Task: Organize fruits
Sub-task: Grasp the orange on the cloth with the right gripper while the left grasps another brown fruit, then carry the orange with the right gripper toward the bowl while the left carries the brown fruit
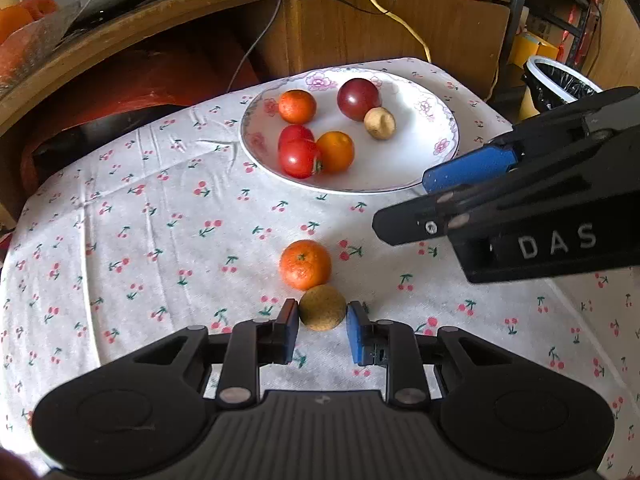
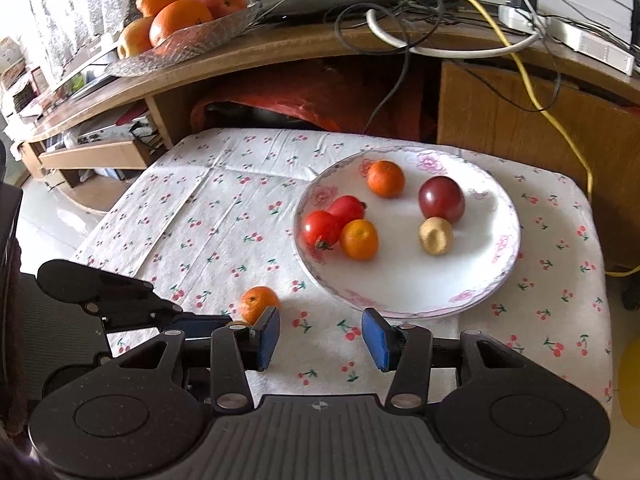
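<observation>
Covering the desk (image 2: 224,216) is a white cloth printed with small cherries, and on its far right part sits a broad white plate (image 1: 424,160) with pink flowers round the rim. Behind stands a wooden shelf unit (image 2: 280,52) strewn with cables, bearing a glass bowl of oranges and apples (image 2: 180,12).

Reaching in from the right side of the left wrist view, the right gripper (image 1: 404,204) hangs above the cloth just before the plate's near rim, its jaws spread wide with nothing between them. The left gripper (image 1: 323,330) is low over the cloth nearer the camera, jaws parted, with a small brown round fruit (image 1: 322,307) lying between the blue pads; a slight gap shows at each side, so it is not yet clamped.

On the plate lie a dark red plum (image 1: 358,98), two red tomatoes (image 1: 298,152) touching each other, an orange citrus (image 1: 336,151) against them, a mandarin (image 1: 297,106) farther back, and a small tan fruit (image 1: 380,123) beside the plum. Off the plate, a loose mandarin (image 1: 305,265) rests on the cloth, touching the brown fruit.
</observation>
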Available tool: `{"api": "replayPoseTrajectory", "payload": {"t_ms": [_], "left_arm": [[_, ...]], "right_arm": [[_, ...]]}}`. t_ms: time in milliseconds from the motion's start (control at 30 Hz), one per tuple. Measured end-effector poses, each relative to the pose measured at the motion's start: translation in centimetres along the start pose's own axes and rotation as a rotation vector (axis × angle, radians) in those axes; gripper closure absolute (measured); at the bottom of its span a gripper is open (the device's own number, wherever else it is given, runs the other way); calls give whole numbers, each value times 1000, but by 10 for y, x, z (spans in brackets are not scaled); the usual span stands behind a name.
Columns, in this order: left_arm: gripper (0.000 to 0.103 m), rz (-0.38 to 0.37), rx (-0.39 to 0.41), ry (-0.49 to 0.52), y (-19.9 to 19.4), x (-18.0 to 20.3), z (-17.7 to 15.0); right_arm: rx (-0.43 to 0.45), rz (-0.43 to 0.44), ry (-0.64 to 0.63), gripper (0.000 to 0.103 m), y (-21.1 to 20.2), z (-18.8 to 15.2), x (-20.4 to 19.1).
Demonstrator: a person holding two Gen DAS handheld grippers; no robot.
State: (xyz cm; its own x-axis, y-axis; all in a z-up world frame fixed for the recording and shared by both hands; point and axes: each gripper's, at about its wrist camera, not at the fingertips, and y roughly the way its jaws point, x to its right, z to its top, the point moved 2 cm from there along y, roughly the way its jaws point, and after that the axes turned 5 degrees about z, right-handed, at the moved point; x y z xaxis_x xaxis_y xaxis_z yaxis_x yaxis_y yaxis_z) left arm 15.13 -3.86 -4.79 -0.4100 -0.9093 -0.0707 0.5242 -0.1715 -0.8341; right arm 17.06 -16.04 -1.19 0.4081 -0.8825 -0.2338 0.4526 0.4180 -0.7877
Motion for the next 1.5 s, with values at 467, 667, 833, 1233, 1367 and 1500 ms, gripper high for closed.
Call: {"api": "replayPoseTrajectory", "payload": {"t_ms": [467, 667, 833, 1233, 1367, 1500], "left_arm": [[68, 11, -4, -41, -17, -32, -22], [68, 7, 2, -37, -19, -35, -25], [68, 12, -2, -47, -18, -38, -26], [68, -5, -9, -40, -16, -33, -27], [68, -26, -2, -21, -21, -26, -27], [68, -60, 2, -3, -25, -15, -26]], "right_arm": [[-49, 62, -18, 61, 33, 2, -27], [-54, 49, -27, 61, 47, 2, -29], [-63, 55, -36, 62, 54, 2, -31], [-96, 29, -21, 79, 42, -6, -27], [-110, 6, -16, 79, 22, -20, -23], [-124, -14, 11, 79, 0, -39, -20]]}}
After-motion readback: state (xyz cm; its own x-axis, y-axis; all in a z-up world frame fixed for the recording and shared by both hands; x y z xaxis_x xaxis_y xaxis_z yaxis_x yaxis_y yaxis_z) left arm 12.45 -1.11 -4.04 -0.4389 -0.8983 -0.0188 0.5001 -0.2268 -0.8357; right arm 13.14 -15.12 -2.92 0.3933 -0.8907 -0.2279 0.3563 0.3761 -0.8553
